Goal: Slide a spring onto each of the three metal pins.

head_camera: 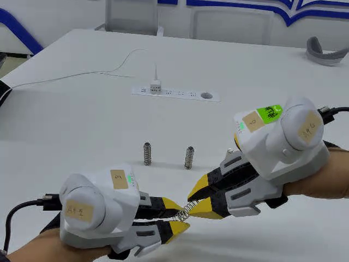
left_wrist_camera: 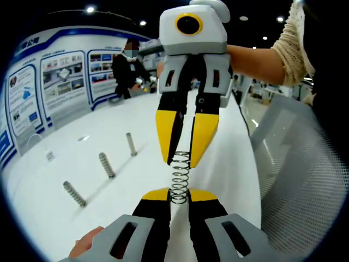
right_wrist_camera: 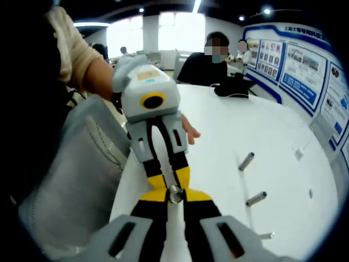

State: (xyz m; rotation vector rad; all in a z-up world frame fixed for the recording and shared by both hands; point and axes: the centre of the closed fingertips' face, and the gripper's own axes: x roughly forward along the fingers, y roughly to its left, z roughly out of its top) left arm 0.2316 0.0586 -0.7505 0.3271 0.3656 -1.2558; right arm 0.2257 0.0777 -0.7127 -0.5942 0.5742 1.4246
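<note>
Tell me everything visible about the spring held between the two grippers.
The spring is a small, slim coil of bare silvery wire, steel by the look of it, with open turns. It runs straight between the two grippers. One end sits between the yellow tips of the left gripper and the other between those of the right gripper. It appears to be held above the white table. In the right gripper view it shows end-on as a small ring. It is not yet on a pin.

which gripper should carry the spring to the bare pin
right. both hold the spring, but the bare pin stands nearest the right gripper and farthest of the three from the left gripper
</note>
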